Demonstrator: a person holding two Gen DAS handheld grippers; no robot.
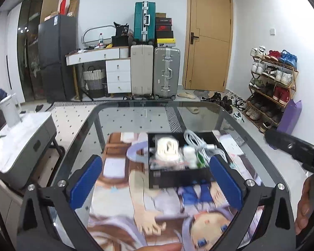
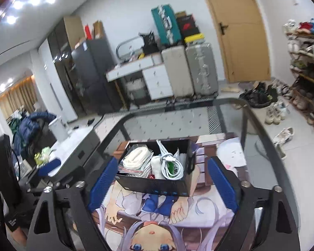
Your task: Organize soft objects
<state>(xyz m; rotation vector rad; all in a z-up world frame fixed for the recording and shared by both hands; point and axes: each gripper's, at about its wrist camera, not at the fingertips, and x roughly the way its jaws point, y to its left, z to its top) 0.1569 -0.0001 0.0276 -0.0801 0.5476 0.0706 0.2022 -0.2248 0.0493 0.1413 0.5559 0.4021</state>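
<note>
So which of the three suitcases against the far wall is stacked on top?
The teal suitcase: it stands atop the beige one; the silver one stands beside it on the floor.

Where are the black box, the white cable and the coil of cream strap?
black box [image 2: 150,183]: right wrist view, on its front wall.
white cable [image 2: 167,165]: right wrist view, on the bundled loops inside the box.
coil of cream strap [image 2: 136,156]: right wrist view, on the coil's top, in its clear bag.
</note>
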